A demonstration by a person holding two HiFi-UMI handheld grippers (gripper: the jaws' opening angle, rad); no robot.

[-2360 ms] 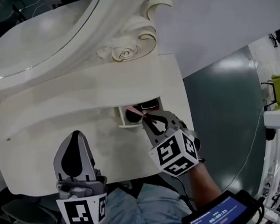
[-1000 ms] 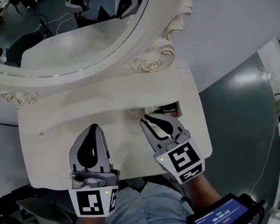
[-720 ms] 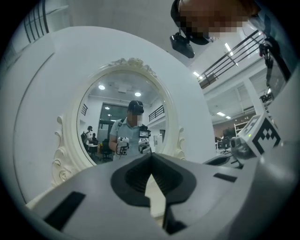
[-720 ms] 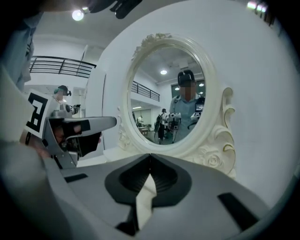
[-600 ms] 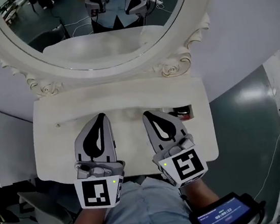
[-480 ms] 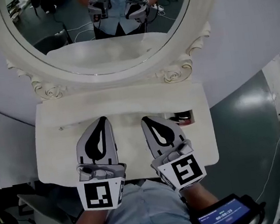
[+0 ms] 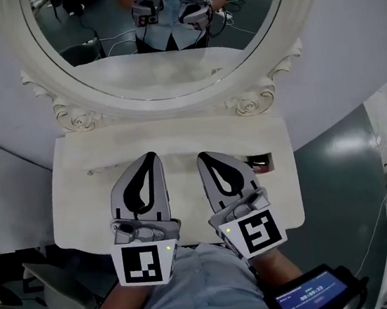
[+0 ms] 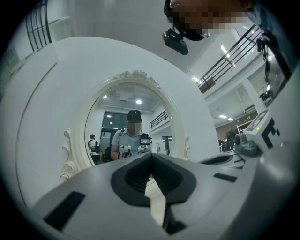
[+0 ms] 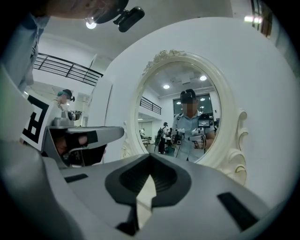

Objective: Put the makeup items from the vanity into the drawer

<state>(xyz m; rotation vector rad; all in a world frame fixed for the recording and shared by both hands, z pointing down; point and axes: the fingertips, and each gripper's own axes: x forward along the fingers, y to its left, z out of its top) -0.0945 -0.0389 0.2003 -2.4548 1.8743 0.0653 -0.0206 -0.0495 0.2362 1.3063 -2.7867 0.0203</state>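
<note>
In the head view both grippers hover side by side over the white vanity top (image 7: 80,207), pointing at the mirror. The left gripper (image 7: 150,157) is shut with nothing in it. Equally empty, the right gripper (image 7: 203,159) has its jaws pressed together. A little to its right is the small open drawer (image 7: 260,163), where dark and reddish makeup items show inside. In the left gripper view the left gripper (image 8: 151,157) has its tips meeting, and in the right gripper view the right gripper (image 9: 150,158) does too. No loose makeup item shows on the top.
The oval mirror (image 7: 166,55) in its carved white frame stands along the back of the vanity and reflects the person and both grippers. Grey floor (image 7: 332,132) lies to the right. A lit screen (image 7: 317,295) sits by the person's right forearm.
The right gripper has left the drawer, where it held a pink item, and is now shut and empty. Both grippers have risen, and the mirror has come fully into view.
</note>
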